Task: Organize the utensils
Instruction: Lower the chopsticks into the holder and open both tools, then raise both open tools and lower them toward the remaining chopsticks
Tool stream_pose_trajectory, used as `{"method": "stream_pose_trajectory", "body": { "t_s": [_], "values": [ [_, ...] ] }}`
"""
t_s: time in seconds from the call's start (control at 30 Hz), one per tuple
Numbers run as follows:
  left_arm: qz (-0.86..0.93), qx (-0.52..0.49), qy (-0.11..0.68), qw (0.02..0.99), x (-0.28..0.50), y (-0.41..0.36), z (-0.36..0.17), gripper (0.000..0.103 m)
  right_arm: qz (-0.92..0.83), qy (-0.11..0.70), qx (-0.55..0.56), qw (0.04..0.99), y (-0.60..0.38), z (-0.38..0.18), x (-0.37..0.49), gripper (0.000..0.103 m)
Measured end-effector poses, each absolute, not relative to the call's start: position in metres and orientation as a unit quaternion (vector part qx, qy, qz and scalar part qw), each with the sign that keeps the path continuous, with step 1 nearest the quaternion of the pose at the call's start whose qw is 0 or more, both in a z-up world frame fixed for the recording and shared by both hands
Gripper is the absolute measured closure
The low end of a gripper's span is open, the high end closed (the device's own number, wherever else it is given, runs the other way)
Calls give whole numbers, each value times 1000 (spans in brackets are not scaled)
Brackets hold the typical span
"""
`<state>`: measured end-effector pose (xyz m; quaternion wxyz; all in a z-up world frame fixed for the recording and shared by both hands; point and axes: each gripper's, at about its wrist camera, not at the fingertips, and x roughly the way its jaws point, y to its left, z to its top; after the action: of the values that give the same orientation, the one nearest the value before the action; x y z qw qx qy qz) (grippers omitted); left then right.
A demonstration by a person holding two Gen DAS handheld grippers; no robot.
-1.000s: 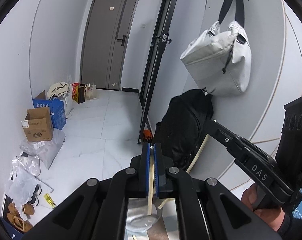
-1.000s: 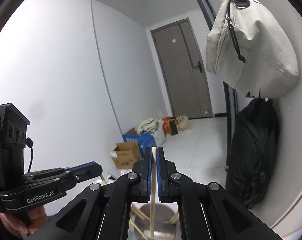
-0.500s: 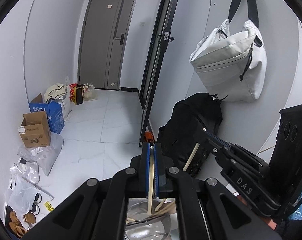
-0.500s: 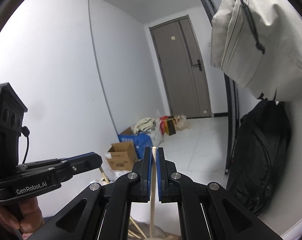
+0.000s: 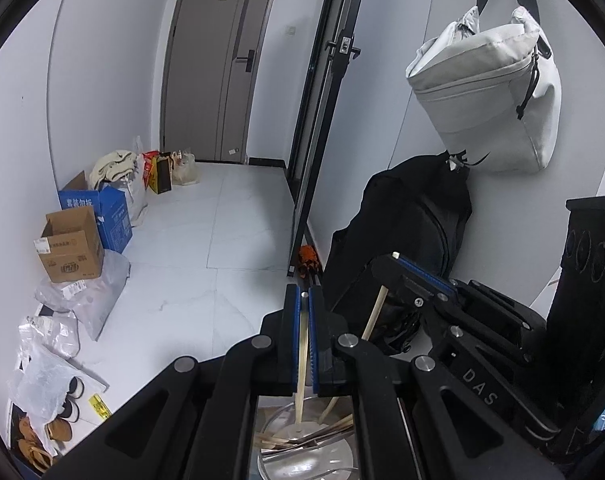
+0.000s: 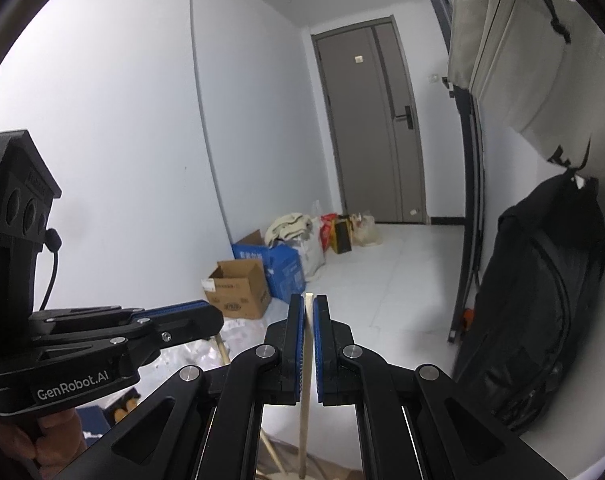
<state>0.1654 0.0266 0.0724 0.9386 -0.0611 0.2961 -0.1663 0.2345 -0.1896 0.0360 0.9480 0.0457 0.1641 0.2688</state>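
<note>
Lower now, chopstick (image 6: 305, 400) tip cropped

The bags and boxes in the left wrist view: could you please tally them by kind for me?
Hanging bags: 2, grey bag and black bag
Cardboard boxes: 2, brown box and blue box
Total: 4
The plastic sacks along the left wall overlap too much to count.

We count two black two-finger grippers, left gripper (image 5: 304, 300) and right gripper (image 6: 309, 304), each clamping one pale wooden chopstick (image 5: 301, 364). Beside the grey door (image 5: 218, 64) stand two cardboard boxes: one brown (image 5: 68, 246), one blue (image 5: 102, 210). Two bags hang right of it.
</note>
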Motion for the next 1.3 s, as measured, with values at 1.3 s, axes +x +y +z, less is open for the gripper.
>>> {"method": "stream_pose_trajectory", "body": {
  "t_s": [1.3],
  "values": [
    [-253,-58,381,887,164,17,11,102,321,291,93,896,-212,-31,230,93]
  ]
}}
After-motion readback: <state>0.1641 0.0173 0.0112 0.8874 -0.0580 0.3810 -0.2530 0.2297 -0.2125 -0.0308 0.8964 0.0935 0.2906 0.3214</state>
